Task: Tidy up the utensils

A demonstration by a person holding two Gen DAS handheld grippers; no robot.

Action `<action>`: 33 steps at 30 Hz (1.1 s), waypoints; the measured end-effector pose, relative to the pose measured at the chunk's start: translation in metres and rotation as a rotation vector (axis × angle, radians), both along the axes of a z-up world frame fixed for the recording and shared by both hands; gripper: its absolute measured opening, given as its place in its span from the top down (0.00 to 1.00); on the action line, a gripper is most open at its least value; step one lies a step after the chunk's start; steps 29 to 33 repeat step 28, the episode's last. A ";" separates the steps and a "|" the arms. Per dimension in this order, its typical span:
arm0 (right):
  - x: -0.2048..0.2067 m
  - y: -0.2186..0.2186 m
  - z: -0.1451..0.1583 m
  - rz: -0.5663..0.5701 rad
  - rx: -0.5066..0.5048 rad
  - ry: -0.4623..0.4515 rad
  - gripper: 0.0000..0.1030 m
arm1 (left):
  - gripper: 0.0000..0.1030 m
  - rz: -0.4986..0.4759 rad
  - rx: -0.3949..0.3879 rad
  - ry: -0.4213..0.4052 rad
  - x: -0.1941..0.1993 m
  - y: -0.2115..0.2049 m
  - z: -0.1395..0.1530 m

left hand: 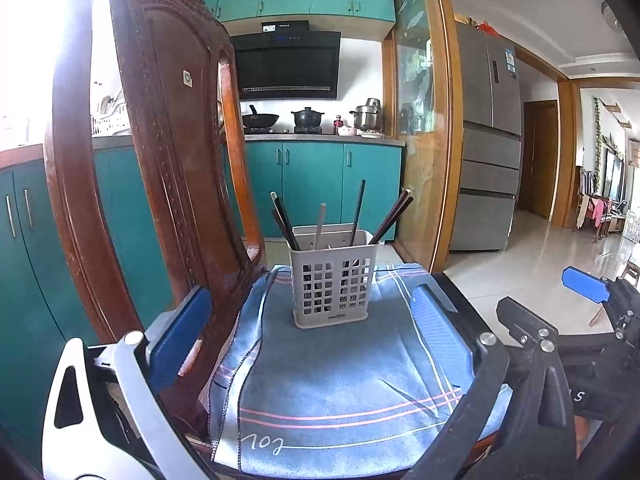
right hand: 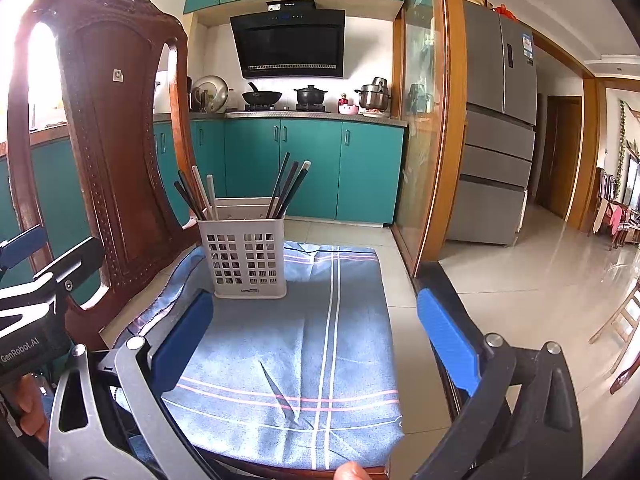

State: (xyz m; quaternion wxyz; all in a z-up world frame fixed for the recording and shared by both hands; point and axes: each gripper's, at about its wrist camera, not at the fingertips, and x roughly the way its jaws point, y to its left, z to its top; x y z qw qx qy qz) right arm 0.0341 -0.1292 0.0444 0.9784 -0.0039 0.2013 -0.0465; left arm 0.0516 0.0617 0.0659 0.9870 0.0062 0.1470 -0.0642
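- A kitchen with teal cabinets, a black range hood and a grey fridge lies beyond; nearest is a wooden chair whose seat is draped with a blue striped cloth.
- The white slotted utensil holder stands upright at the far middle of the cloth, with dark chopsticks and a pale utensil leaning in its compartments.
- Progress, as a judgement: nothing loose shows on the cloth, so sorting looks finished or nearly so. Whether anything is left off-frame cannot be told.
- The left tool is level, low and near, aimed at the holder, spread wide and holding nothing.
- The right tool sits just right of it, equally wide apart and unloaded, well short of the holder.
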 end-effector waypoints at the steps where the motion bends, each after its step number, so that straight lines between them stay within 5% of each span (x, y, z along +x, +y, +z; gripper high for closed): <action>1: 0.001 0.001 -0.001 0.000 -0.001 0.002 0.03 | 0.03 0.002 0.000 0.000 0.000 0.000 0.000; 33: -0.001 0.003 -0.006 -0.004 -0.003 0.006 0.03 | 0.03 -0.010 -0.001 0.028 0.000 -0.002 -0.002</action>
